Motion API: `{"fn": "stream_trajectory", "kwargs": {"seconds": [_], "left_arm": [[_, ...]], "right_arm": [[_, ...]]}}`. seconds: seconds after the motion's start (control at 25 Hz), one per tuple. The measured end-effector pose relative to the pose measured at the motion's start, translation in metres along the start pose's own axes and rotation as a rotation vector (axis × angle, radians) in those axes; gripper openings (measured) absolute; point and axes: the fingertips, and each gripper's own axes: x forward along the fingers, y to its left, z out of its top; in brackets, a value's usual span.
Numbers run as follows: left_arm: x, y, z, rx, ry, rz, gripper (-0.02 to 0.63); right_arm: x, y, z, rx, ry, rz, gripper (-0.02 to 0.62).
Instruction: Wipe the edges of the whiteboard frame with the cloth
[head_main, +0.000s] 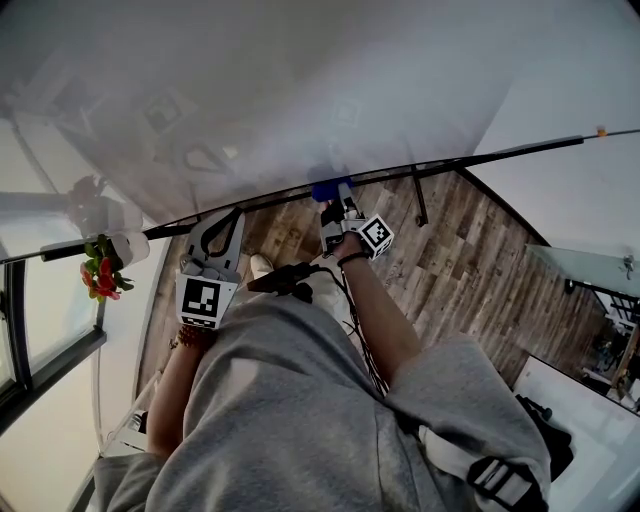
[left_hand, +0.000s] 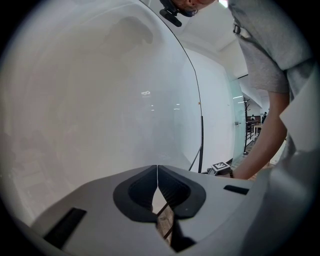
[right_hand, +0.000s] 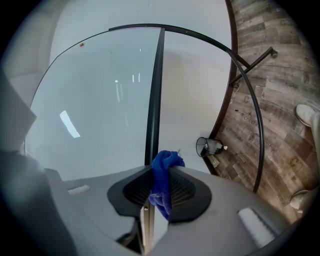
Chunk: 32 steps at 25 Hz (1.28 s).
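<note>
cloth in right gripper, near whiteboard frame

The left gripper has its jaws pressed together, nothing between them, and the left forearm rises bent behind it. The right gripper is clamped on a blue cloth that bunches out past the jaw tips, and the right arm is stretched forward.

Wears a grey T-shirt, perhaps beaded bracelet.
</note>
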Motion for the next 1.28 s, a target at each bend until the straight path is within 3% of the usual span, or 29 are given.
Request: {"fn": "stream_trajectory", "kwargs": {"seconds": [0.32,0.8,1.28], "left_arm": [[-0.018,0.010,0.005,-0.009,-0.014,0.029,0.012],[-0.037,0.020,-0.010,-0.040,-0.004,0.034,0.012],[-0.056,0.036,-0.027,-0.076,0.011,0.045,0.012]], "right_arm": [[0.000,0.007,-0.012,0.017,0.000,0.007,0.080],[-0.002,0.008,-0.044,0.026,0.021,-0.032,0.080],[0.002,0.007,-0.066,0.022,0.026,-0.016,0.080]]}}
